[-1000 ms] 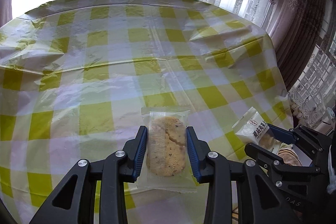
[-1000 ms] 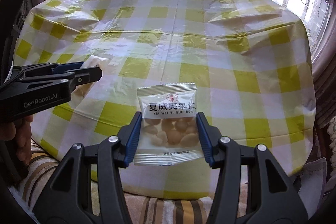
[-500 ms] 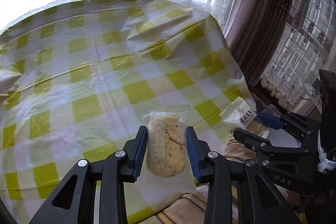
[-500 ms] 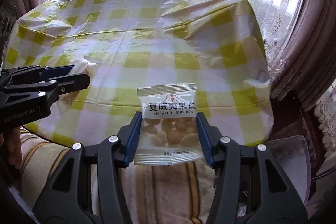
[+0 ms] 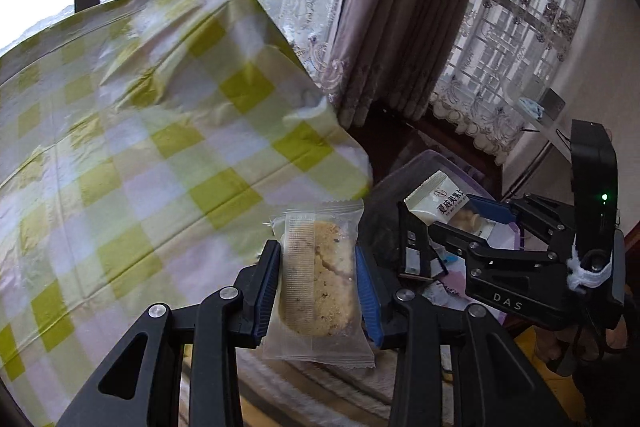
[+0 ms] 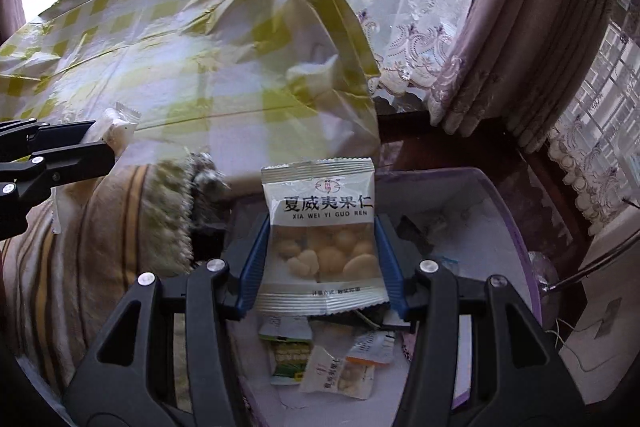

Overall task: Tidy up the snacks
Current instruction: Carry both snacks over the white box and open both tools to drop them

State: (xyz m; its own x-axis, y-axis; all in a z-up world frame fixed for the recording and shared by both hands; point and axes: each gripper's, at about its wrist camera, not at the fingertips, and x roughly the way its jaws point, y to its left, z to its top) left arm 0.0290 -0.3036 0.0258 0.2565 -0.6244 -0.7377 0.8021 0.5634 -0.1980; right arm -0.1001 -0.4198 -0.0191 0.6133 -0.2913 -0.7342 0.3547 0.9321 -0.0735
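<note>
1. Snacks are being sorted beside a table draped in a glossy yellow-and-white checked plastic cloth (image 5: 152,155), which lies ahead and to the left of both tongs.
2. Below and ahead of the right tongs sits a pale translucent plastic bin with a purple rim (image 6: 516,227); several small loose snack packets (image 6: 332,367) lie on its floor, directly under those tongs.
3. A striped beige cushion with a fringed edge (image 6: 100,251) lies to the left of the right tongs, under the table edge.
4. The right gripper (image 6: 322,263) is clenched on a white-and-clear macadamia nut packet with black lettering (image 6: 322,227), held upright over the bin.
5. The left gripper (image 5: 316,287) is clenched on a clear-wrapped round oat biscuit (image 5: 316,279), held upright just off the table's corner, left of the right tongs.
</note>
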